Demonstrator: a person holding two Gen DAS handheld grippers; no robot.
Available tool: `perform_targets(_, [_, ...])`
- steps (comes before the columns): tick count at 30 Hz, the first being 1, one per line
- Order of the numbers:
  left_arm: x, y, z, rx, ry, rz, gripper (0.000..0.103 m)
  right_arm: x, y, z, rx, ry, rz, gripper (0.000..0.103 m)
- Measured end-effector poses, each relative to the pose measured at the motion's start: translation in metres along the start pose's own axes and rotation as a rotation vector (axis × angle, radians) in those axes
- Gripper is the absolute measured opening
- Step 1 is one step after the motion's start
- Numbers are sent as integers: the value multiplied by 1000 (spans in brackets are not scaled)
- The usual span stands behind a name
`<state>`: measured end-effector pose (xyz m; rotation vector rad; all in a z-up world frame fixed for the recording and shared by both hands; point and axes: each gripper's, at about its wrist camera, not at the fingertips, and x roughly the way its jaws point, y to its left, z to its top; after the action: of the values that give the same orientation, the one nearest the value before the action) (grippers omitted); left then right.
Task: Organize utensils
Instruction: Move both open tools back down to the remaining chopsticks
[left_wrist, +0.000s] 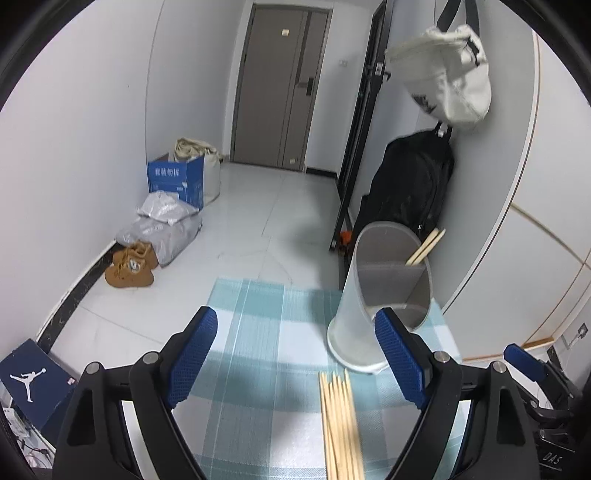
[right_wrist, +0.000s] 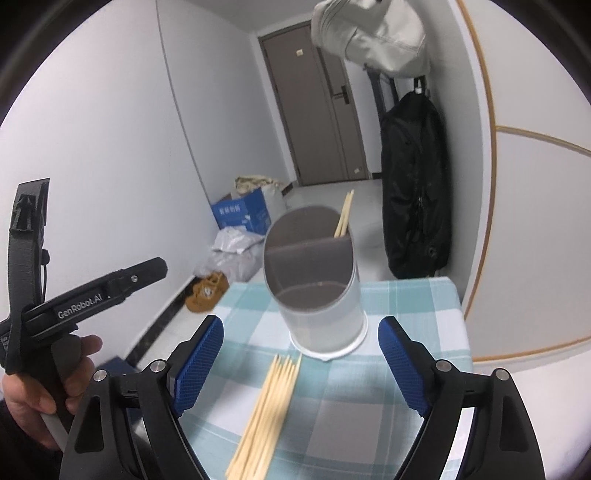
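A white round utensil holder (left_wrist: 351, 332) (right_wrist: 321, 321) with a grey divided inside stands on a teal checked cloth (left_wrist: 258, 332) (right_wrist: 406, 302). Two wooden chopsticks (left_wrist: 426, 245) (right_wrist: 344, 214) lean in its back right compartment. A bundle of several loose chopsticks (left_wrist: 341, 424) (right_wrist: 266, 417) lies on the cloth just in front of the holder. My left gripper (left_wrist: 295, 317) is open above the cloth, the bundle low between its fingers and nearer the right one. My right gripper (right_wrist: 301, 325) is open too, straddling the bundle and facing the holder. Neither pad touches anything.
The cloth-covered table ends just past the holder. Beyond it on the floor are brown shoes (left_wrist: 129, 264), grey parcels (left_wrist: 162, 225) and a blue box (left_wrist: 177, 181). A black bag (right_wrist: 415, 184) and a white bag (left_wrist: 447, 81) hang on the right wall. A hand (right_wrist: 33, 402) holds the left gripper.
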<state>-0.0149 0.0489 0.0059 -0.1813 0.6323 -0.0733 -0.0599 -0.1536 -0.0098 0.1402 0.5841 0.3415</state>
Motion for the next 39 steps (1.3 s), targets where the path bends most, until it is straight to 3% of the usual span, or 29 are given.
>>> perform_targets(9, [32, 24, -11, -68, 109, 17, 84, 42, -5, -23, 39, 176, 1, 85])
perform_targets(14, [44, 34, -17, -105, 171, 38, 84, 68, -6, -36, 61, 280, -4, 70])
perform_targets(17, [56, 44, -20, -168, 232, 8, 84, 84, -1, -43, 40, 336, -10, 63])
perform_targets(20, [60, 52, -21, -191, 262, 18, 84, 101, 5, -45, 7, 386, -21, 48])
perform_targets(22, [60, 57, -20, -205, 266, 31, 84, 113, 7, -44, 9, 407, -20, 40])
perform_targets(29, [64, 76, -19, -269, 287, 51, 84, 157, 19, -41, 6, 452, -84, 24])
perform_targets(35, [67, 82, -20, -288, 314, 47, 84, 177, 20, -51, 32, 488, -150, 16])
perform_targets(39, [70, 85, -20, -289, 325, 55, 84, 180, 27, -52, -7, 466, -206, 14])
